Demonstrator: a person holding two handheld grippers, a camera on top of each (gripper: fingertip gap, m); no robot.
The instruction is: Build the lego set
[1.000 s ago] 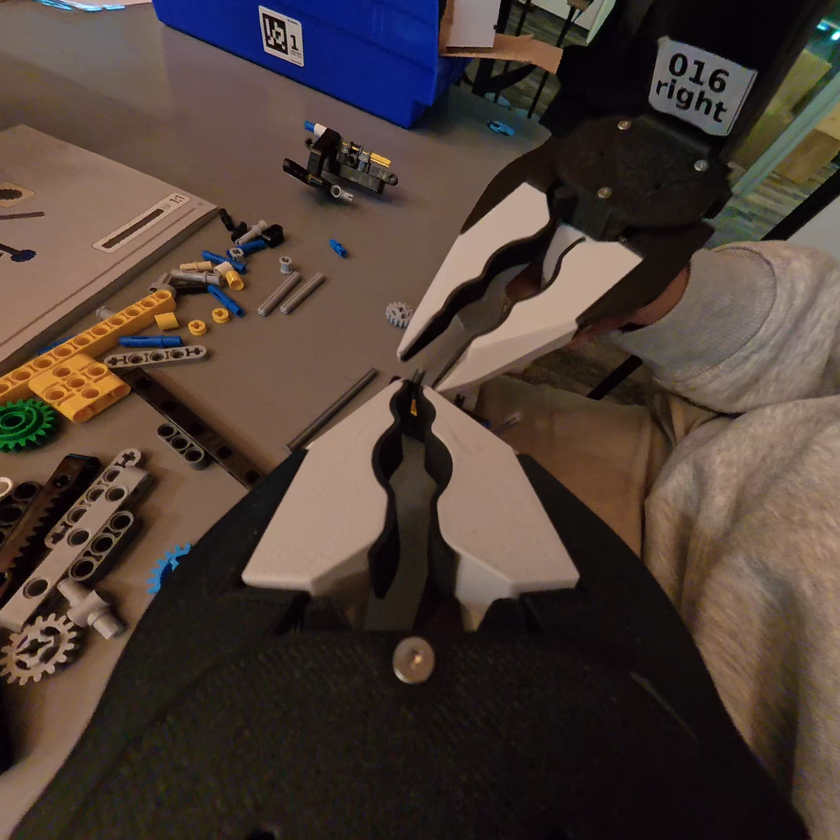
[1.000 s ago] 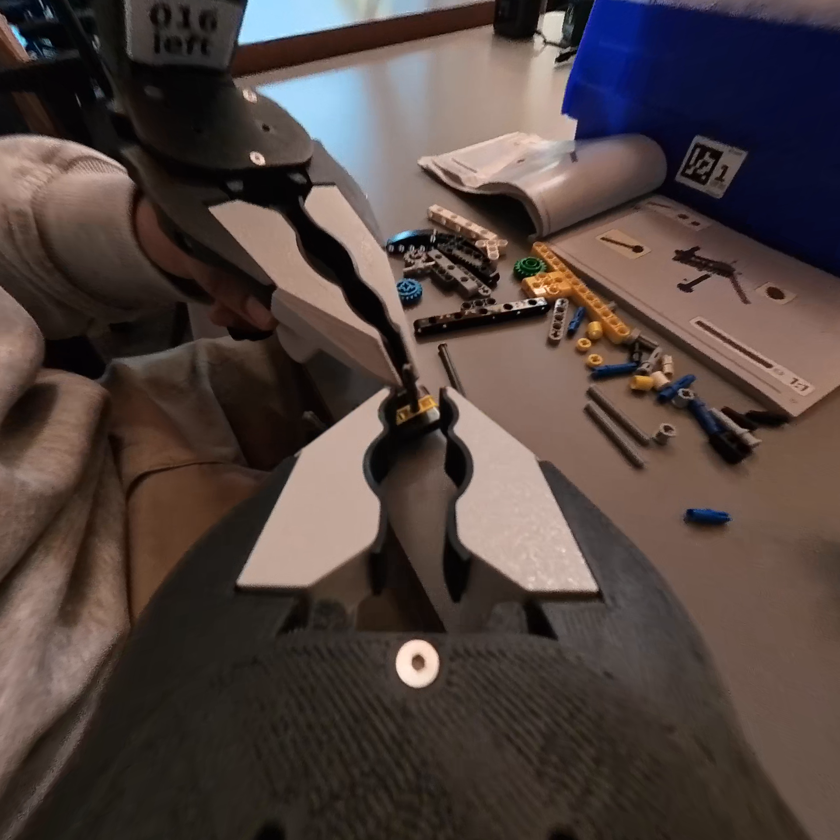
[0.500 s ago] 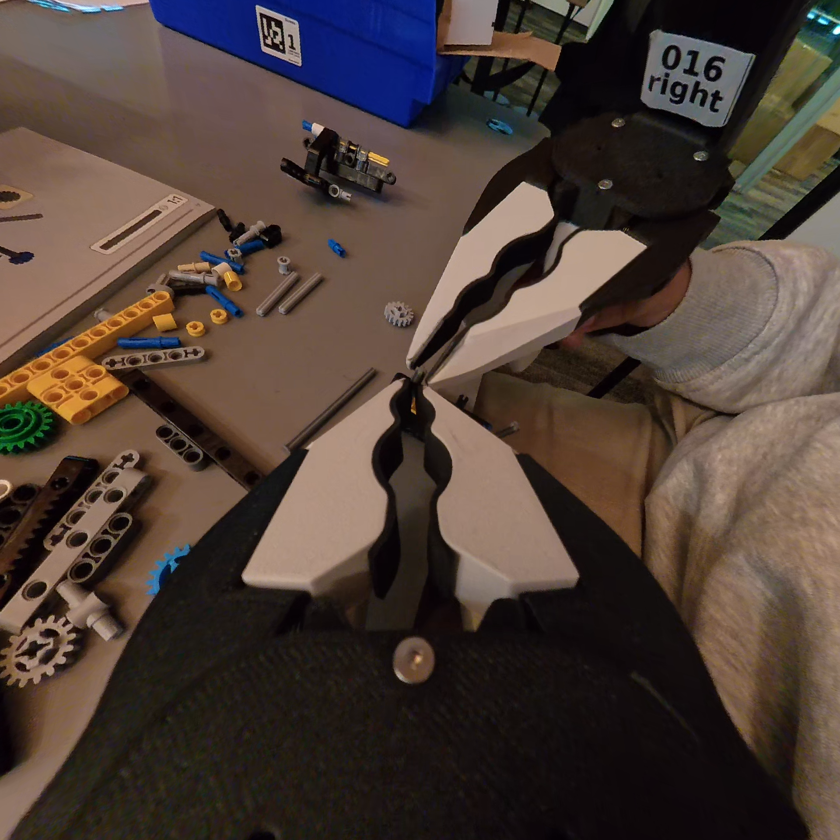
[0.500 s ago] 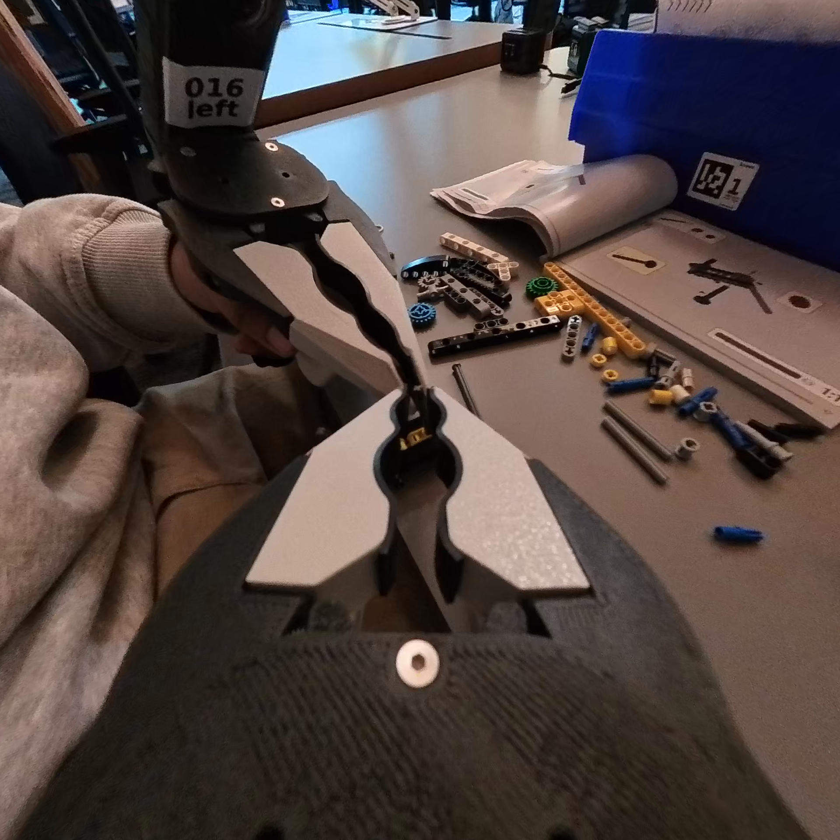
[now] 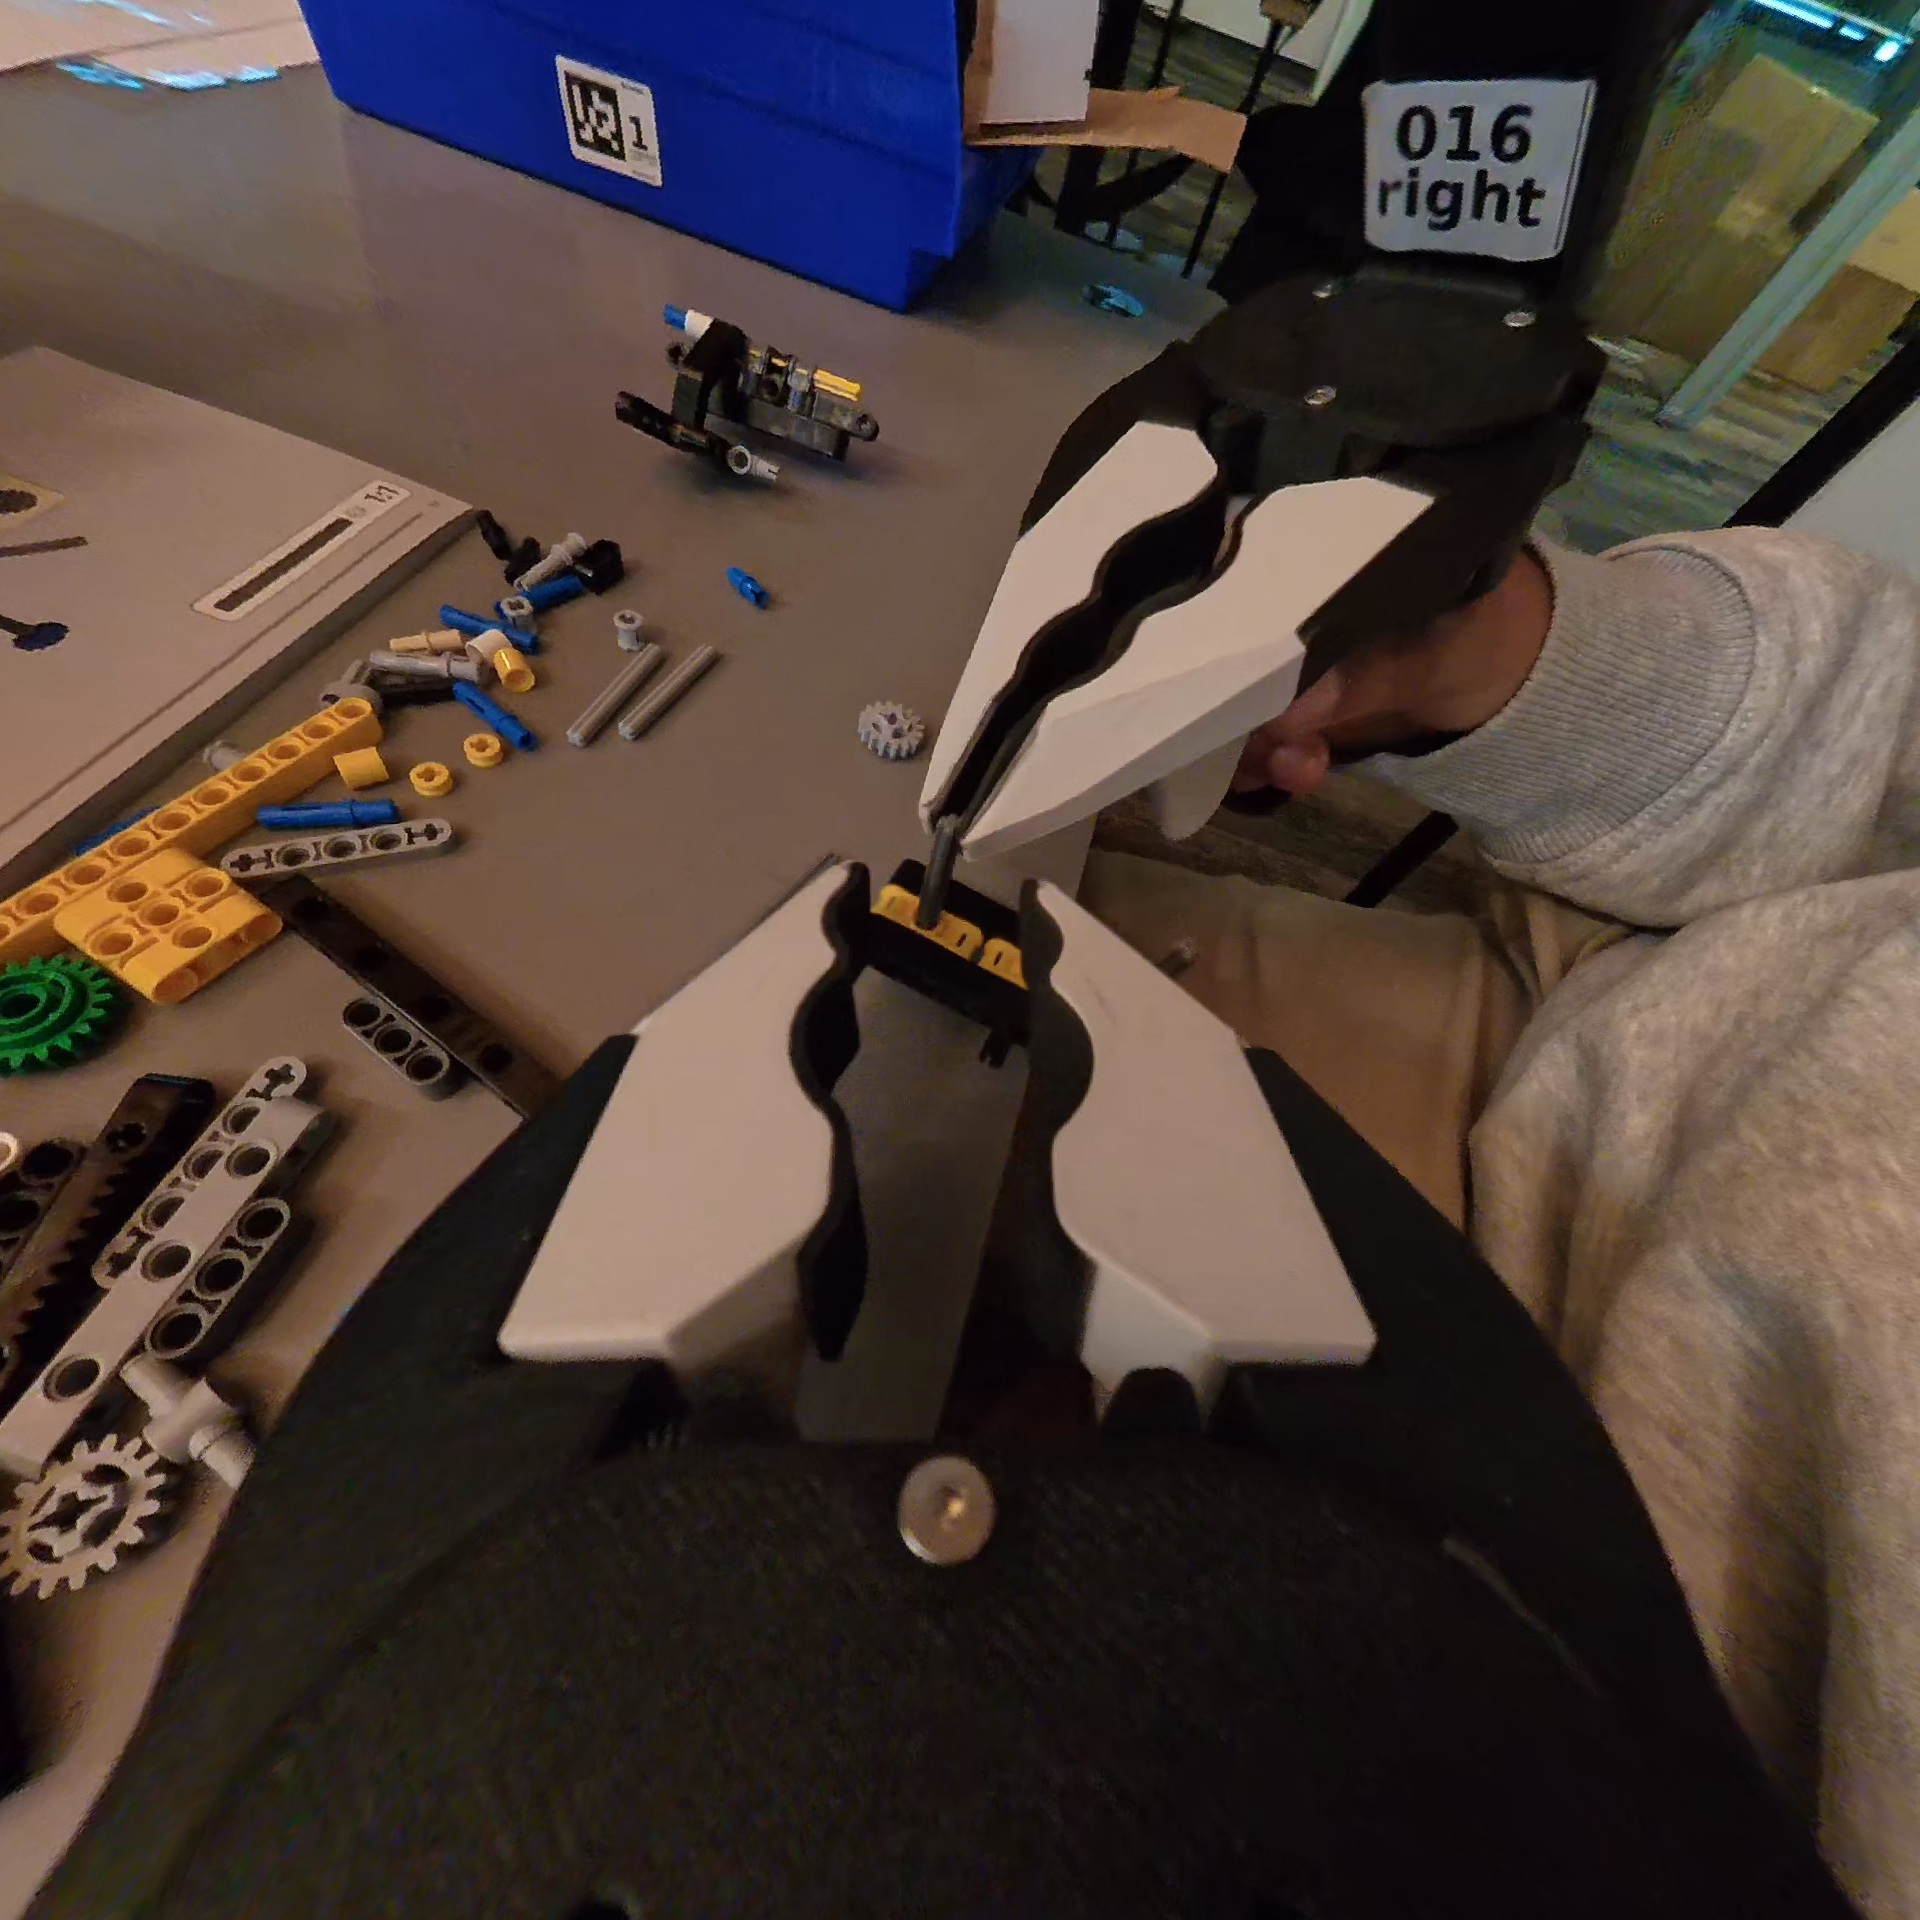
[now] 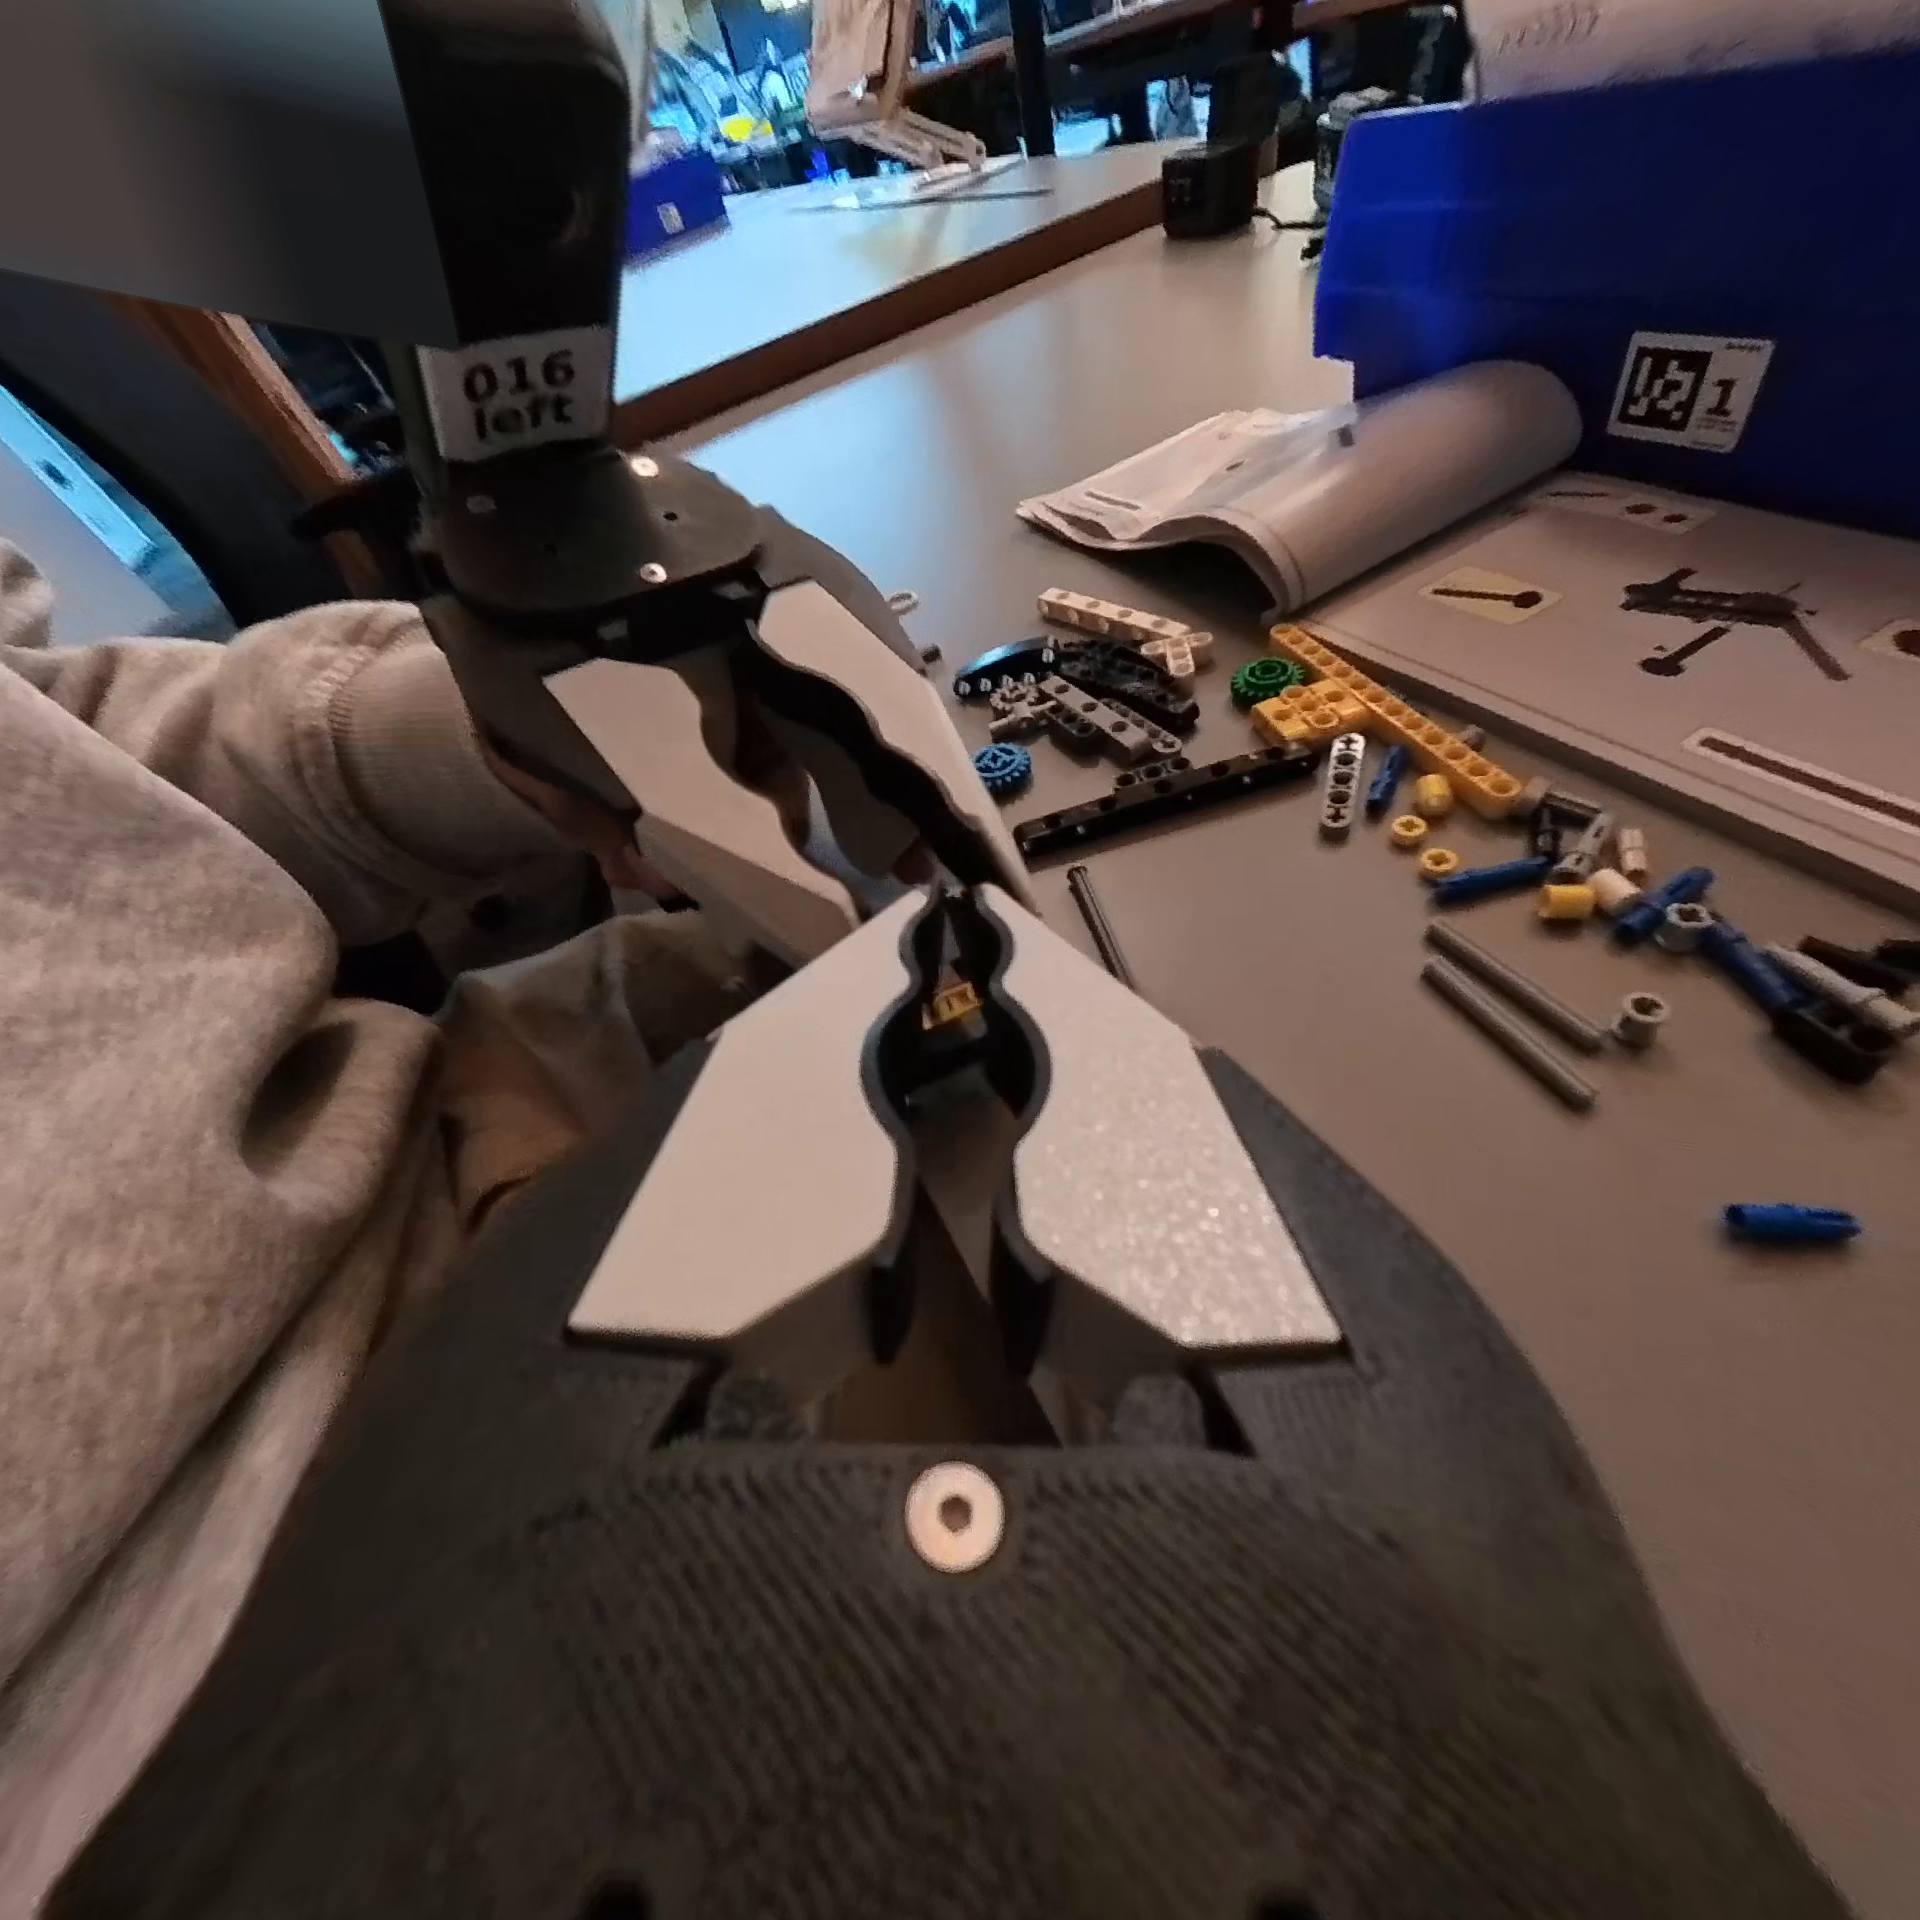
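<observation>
Mid-build: left gripper clenched a yellow-black block, right gripper pinched an axle entering it; loose parts remained centre left.

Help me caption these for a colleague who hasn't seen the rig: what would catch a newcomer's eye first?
The two grippers meeting tip to tip just off the table's edge: the left gripper clamps a small black-and-yellow piece, and the right gripper pinches a dark axle standing in it. Next, the bright scatter of loose parts on the grey table, led by a long yellow beam and green gear, beside the blue bin.
</observation>
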